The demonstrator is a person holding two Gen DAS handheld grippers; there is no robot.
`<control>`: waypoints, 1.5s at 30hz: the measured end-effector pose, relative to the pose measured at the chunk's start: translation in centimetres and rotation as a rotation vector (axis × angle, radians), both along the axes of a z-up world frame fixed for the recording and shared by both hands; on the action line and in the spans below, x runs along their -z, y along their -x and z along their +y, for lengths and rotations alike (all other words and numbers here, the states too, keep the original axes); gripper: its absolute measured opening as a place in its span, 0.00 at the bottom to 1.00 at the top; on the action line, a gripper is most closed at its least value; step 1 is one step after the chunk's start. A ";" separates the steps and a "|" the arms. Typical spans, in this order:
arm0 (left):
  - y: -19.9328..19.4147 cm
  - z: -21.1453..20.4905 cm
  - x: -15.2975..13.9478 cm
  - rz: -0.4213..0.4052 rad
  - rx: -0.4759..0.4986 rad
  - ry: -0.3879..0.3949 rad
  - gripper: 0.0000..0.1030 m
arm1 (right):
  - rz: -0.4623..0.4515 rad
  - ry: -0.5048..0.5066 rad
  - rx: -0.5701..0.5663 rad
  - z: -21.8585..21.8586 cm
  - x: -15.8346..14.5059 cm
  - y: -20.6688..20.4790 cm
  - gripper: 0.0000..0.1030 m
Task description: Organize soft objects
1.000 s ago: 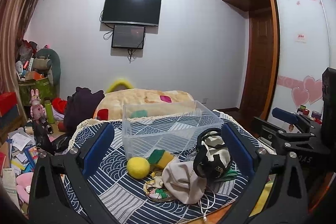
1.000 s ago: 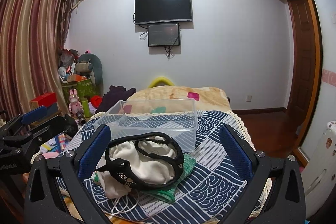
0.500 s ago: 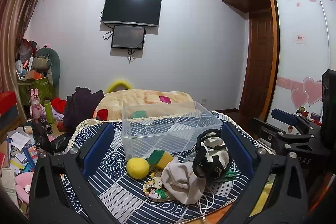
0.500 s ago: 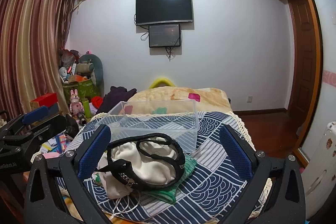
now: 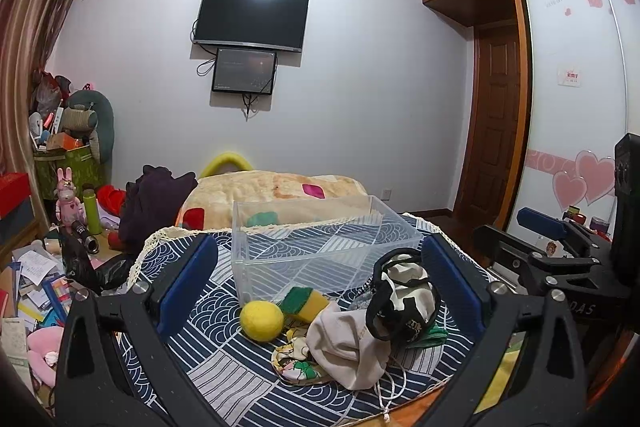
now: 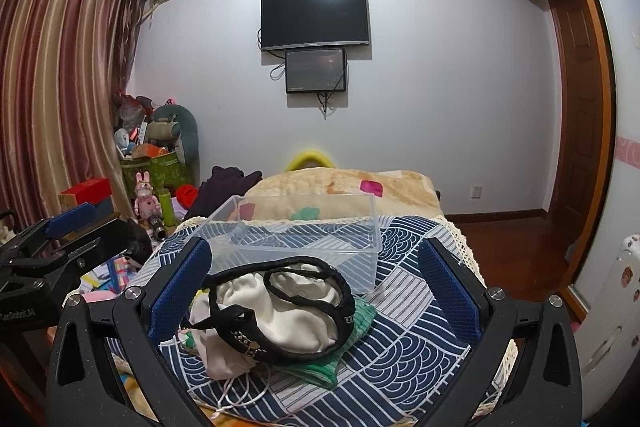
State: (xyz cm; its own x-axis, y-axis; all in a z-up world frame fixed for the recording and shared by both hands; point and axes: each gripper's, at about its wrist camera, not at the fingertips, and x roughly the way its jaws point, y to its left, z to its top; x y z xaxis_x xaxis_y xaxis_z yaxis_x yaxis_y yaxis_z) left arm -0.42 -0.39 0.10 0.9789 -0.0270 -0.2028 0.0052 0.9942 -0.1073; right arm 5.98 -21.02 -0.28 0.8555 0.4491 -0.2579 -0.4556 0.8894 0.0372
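Observation:
A clear plastic bin [image 5: 320, 243] stands empty on the blue patterned cloth [image 5: 224, 379]. In front of it lie a yellow ball [image 5: 261, 320], a green-and-yellow sponge [image 5: 306, 303], a white drawstring pouch [image 5: 346, 343], a black-trimmed white bag [image 5: 402, 291] and a printed cloth piece [image 5: 294, 361]. My left gripper [image 5: 318, 287] is open and empty, hovering before the pile. In the right wrist view the bin [image 6: 304, 247] sits behind the black-trimmed bag [image 6: 280, 303], which lies on a green cloth [image 6: 340, 355]. My right gripper [image 6: 316, 291] is open and empty above the bag.
A bed with a beige blanket [image 5: 276, 191] lies behind the table. Clutter, books and toys [image 5: 36, 267] fill the floor at left. A wardrobe with heart stickers [image 5: 576, 147] stands at right. The other gripper's body [image 5: 560, 259] sits at right.
Both grippers have drifted very slightly; the views are almost unchanged. Nothing on the cloth has moved.

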 end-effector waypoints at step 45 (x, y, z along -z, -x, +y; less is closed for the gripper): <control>-9.4 6.1 10.8 0.343 -0.025 0.124 0.55 | 0.323 -0.007 -0.031 -0.2 7.6 -6.2 0.43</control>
State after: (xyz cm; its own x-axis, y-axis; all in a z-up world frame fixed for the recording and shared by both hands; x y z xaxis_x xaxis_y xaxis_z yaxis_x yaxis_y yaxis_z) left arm 9.02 5.69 -10.70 0.8551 -0.0494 -0.5162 -0.0757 0.9729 -0.2184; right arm 12.14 -21.21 -7.90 0.7158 0.4761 -0.5109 -0.4457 0.8746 0.1907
